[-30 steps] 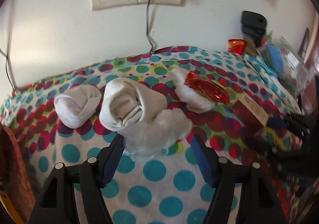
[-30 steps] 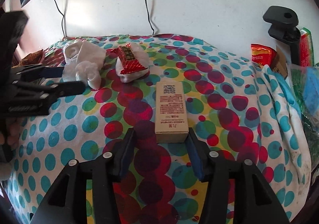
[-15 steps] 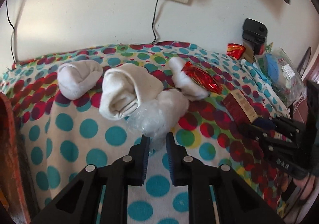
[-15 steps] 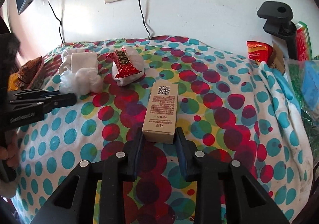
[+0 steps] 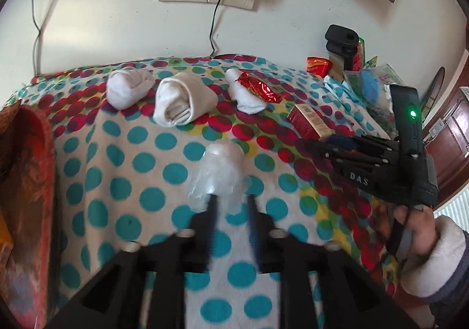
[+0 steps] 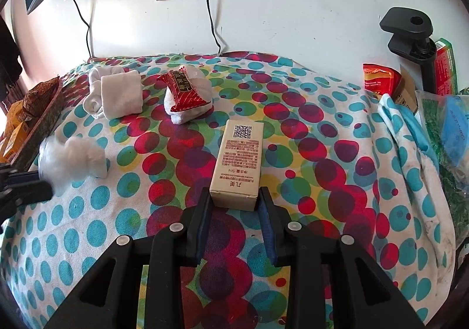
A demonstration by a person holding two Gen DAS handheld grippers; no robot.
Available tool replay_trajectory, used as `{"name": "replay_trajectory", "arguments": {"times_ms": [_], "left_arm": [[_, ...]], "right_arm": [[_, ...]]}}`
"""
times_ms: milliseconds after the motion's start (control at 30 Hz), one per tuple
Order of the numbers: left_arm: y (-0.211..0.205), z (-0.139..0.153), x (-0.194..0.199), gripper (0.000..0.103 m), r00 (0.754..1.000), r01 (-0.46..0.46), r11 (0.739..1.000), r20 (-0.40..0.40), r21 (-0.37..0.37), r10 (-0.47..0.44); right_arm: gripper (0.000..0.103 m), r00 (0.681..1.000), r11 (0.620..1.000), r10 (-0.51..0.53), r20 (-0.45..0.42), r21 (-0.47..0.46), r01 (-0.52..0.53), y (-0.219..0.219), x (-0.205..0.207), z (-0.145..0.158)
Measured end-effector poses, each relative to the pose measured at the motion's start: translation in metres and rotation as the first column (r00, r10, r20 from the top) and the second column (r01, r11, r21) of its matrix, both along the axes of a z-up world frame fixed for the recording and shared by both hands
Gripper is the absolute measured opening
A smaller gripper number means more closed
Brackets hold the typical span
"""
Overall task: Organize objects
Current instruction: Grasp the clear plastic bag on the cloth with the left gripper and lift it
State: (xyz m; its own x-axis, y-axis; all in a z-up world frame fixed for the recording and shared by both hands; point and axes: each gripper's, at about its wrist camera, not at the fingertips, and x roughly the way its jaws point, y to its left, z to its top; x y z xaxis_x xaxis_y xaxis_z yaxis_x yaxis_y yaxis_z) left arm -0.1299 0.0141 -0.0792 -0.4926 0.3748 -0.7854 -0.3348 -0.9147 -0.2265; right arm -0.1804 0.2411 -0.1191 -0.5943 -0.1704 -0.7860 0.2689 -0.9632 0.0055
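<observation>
My left gripper [image 5: 230,203] closed on the plastic bag of cotton [image 5: 220,173] and pulled it clear of the socks [image 5: 183,102]; its jaws are easing apart now. My right gripper [image 6: 234,200] closed onto the box [image 6: 239,159].

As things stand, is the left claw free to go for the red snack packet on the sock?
Probably not: the left claw holds a plastic-wrapped bundle, jaws opening. The packet lies unobstructed.

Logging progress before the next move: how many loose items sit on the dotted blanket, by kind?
Rolled white socks: 3
Red foil snack packet: 1
Beige carton: 1
Plastic-wrapped white bundle: 1
Total: 6
</observation>
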Motion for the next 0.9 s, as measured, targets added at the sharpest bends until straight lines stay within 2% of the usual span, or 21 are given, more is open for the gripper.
{"name": "replay_trajectory", "arguments": {"times_ms": [100, 200, 300, 367, 533, 600, 700, 767, 833, 900], "left_arm": [[0.000, 0.009, 0.007, 0.047, 1.000, -0.003, 0.999, -0.025, -0.053, 0.002], [-0.004, 0.014, 0.006, 0.050, 0.999, -0.013, 0.996, -0.043, -0.083, 0.009], [-0.001, 0.015, -0.008, 0.051, 0.999, -0.023, 0.992, -0.039, -0.123, 0.018], [0.007, 0.013, -0.018, 0.051, 0.999, 0.000, 0.989, -0.041, -0.150, -0.006], [0.031, -0.010, -0.039, 0.052, 0.998, 0.065, 0.967, -0.004, -0.246, -0.068], [0.032, -0.015, -0.038, 0.052, 0.997, 0.065, 0.970, -0.026, -0.236, -0.073], [0.028, -0.017, -0.034, 0.052, 0.996, 0.053, 0.983, -0.063, -0.176, -0.065], [0.026, -0.021, -0.035, 0.051, 0.997, 0.035, 0.985, -0.056, -0.166, -0.045], [0.024, -0.026, -0.036, 0.048, 0.999, 0.016, 0.987, -0.046, -0.158, -0.024], [0.024, -0.030, -0.036, 0.039, 0.999, 0.000, 0.989, -0.048, -0.150, -0.007]], "right_arm": [[0.032, 1.000, 1.000, 0.004, 0.000, -0.002, -0.004, 0.000, 0.000, 0.000], [0.035, 1.000, 1.000, 0.008, 0.001, -0.002, -0.008, 0.000, 0.000, -0.001], [0.037, 1.000, 1.000, 0.015, 0.001, -0.001, -0.015, -0.001, 0.000, -0.001], [0.038, 1.000, 1.000, 0.018, 0.001, -0.001, -0.018, -0.002, 0.000, -0.001], [0.038, 1.000, 1.000, 0.016, 0.001, -0.004, -0.016, -0.002, 0.001, -0.001], [0.038, 1.000, 1.000, 0.016, 0.002, -0.010, -0.016, -0.002, 0.001, -0.001], [0.038, 1.000, 1.000, 0.006, 0.001, -0.015, -0.006, 0.000, 0.000, -0.001], [0.038, 1.000, 1.000, 0.001, 0.002, -0.016, -0.001, 0.001, 0.000, -0.001], [0.041, 1.000, 1.000, 0.002, 0.001, -0.013, -0.002, 0.000, 0.000, -0.001], [0.049, 1.000, 1.000, -0.005, 0.000, 0.000, 0.005, 0.000, 0.000, -0.001]]}}
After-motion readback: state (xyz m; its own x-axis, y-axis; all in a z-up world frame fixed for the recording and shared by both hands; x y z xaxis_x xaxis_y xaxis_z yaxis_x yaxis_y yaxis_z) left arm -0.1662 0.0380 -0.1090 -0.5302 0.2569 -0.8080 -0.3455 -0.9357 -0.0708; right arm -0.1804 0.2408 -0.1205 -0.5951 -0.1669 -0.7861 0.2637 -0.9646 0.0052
